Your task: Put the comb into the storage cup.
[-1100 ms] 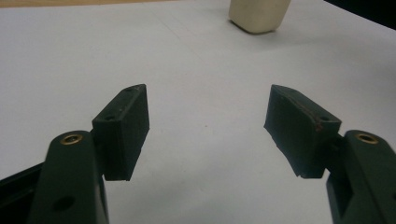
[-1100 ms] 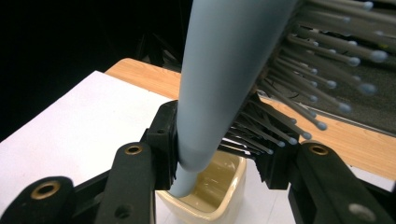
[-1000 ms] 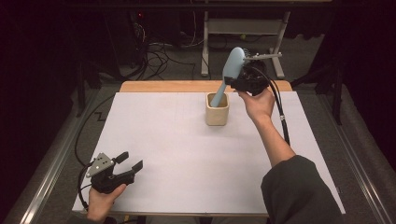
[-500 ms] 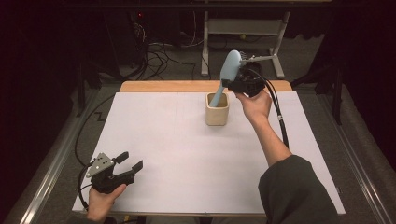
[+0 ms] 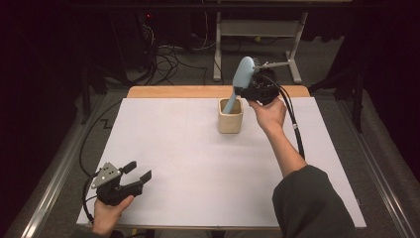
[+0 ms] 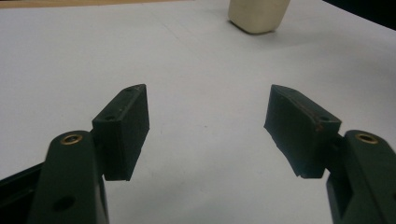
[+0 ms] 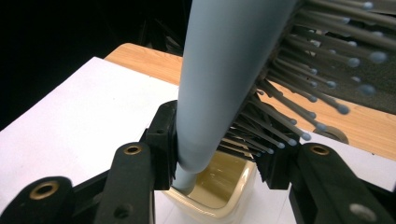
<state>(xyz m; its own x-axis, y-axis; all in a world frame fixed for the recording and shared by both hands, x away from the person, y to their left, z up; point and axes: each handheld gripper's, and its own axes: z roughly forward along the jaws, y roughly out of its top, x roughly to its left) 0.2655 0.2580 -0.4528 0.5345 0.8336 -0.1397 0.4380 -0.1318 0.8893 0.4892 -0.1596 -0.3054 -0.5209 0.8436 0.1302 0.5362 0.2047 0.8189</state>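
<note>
White worktop [image 5: 198,163]: right claw [image 5: 246,91] grips a blue hairbrush [image 5: 241,79], its handle dipping into the beige cup [image 5: 231,119]; left claw [image 5: 138,171] rests agape, holding nothing.

No text, label, brand, number or sign can be read on anything here

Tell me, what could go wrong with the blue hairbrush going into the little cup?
1. The pale blue plastic hairbrush leans with its handle in the small cream square cup; pushing sideways might tip the cup.
2. The right gripper is shut on the hairbrush at its bristly head, so it could slip or twist.
3. If released now, the heavy head might topple the cup, since the left gripper sits far away, open.
</note>
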